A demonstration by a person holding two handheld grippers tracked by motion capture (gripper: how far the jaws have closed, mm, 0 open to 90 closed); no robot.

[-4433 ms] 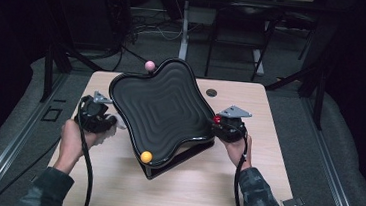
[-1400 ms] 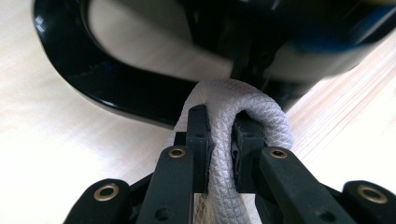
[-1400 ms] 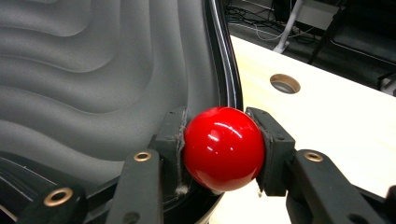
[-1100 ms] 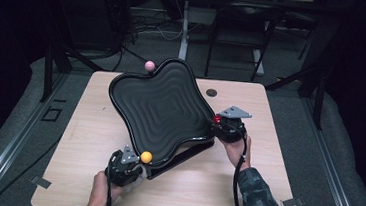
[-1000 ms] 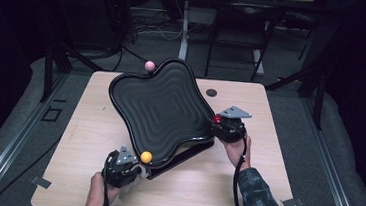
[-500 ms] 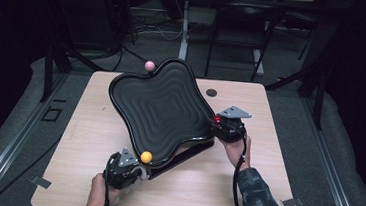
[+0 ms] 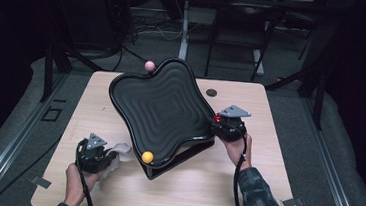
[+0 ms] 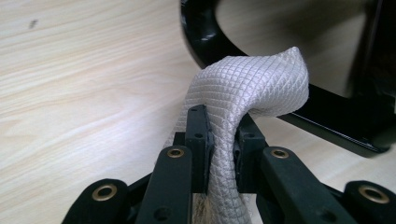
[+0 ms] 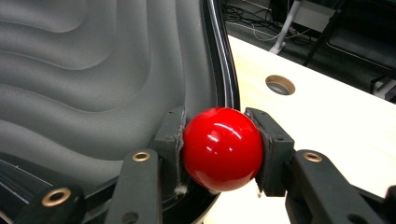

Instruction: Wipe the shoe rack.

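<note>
Gripping a white cloth [image 8: 243, 107], the left gripper [image 7: 95, 153] sits at the near left of the table [image 7: 263, 190], its jaws closed on the fabric. In the left gripper view the cloth [image 7: 116, 153] is quilted with a diamond pattern, pinched between the two black jaws and folded over above them into a rounded peak. That peak lies just in front of the black foot of the tray [image 8: 299, 112], close to it; contact cannot be confirmed. In the high view the cloth shows as a pale bunch between the gripper and the tray's near left edge.

The right gripper [image 7: 229, 124] is at the tray's right edge, jaws closed on a red ball [image 9: 223, 149]. In the right gripper view the ball sits squarely between both pads, over the tray's glossy rim, with the ribbed grey inner surface to the left and bare tabletop to the right. The red ball [image 7: 217, 118] shows in the high view as a small spot at the gripper's front.

The tray [image 7: 165, 106] is black, wavy-edged, with concentric ridges, and stands tilted on its base (near corner lowest). A yellow ball [image 7: 147, 156] rests at that near corner. A pink ball [image 7: 149, 66] sits at the far rim. A round hole [image 7: 211, 92] is set in the table beyond the right gripper, well apart from the tray
</note>
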